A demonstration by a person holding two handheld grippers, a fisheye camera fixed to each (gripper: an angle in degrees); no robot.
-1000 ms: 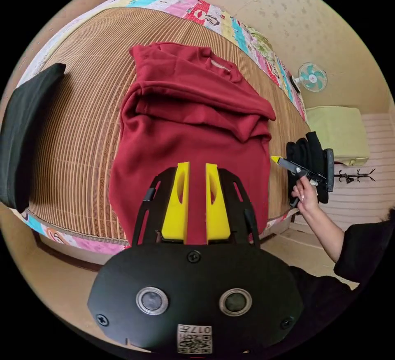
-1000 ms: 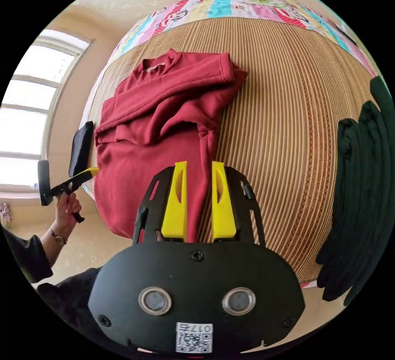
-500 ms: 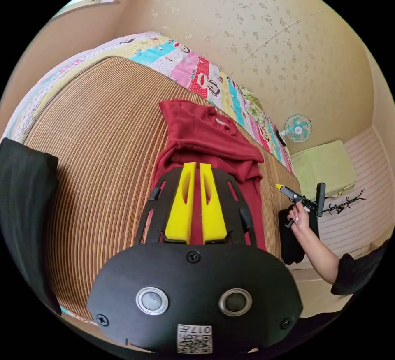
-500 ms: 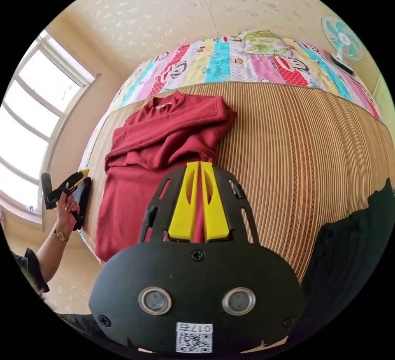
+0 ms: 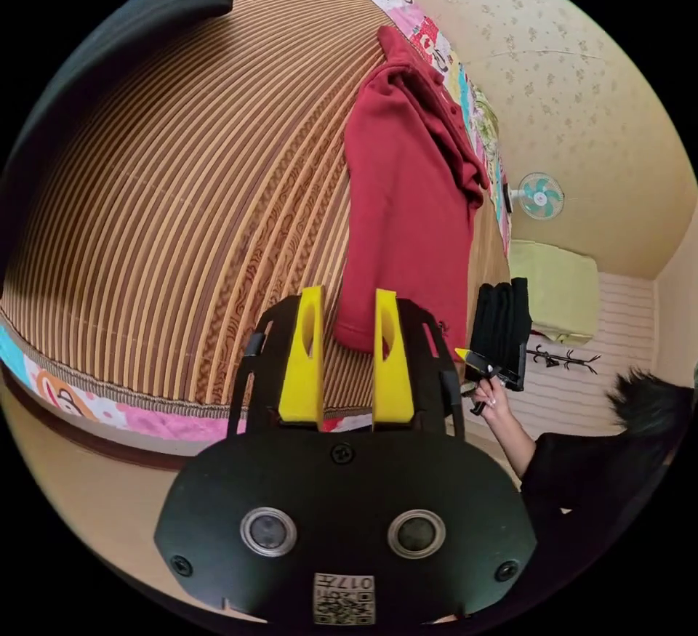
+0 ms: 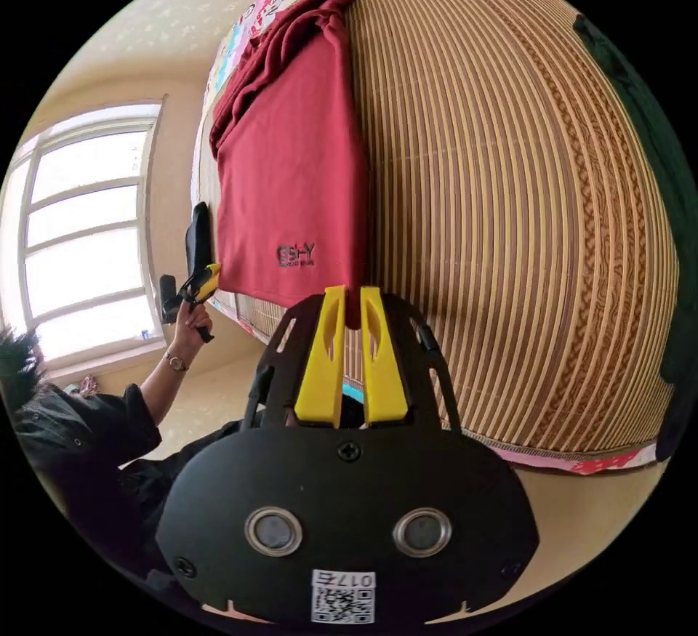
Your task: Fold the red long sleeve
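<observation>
Right up close in the right gripper view, the right gripper (image 6: 352, 302) has its yellow jaws nearly together w/ a corner of the red shirt (image 6: 291, 178) pinched between the tips, at the shirt's near hem. That view also shows printed lettering near the hem, a window (image 6: 80, 229) off beyond the shirt's far side, and the other gripper held in a hand (image 6: 185, 320) next to that hem corner.

In the left gripper view the left gripper (image 5: 349, 316) has jaws spread apart, nothing between them; the shirt's (image 5: 407, 207) near hem lies just past the tips, not touching as far as I can tell. This view shows the shirt's plain face, w/ a folded sleeve bunched at its far end. Beside the shirt, a hand (image 5: 491, 392) holds the other gripper against a stack of dark clothes (image 5: 502, 331).

Shirt lies on a striped mat (image 5: 182, 192), long and narrow, hem near the mat's front edge. Wide bare mat on one side of the shirt, up to a black garment (image 5: 87, 62) at the rim. Past the shirt: patterned sheet, a small fan (image 5: 542, 196) on the wall.
</observation>
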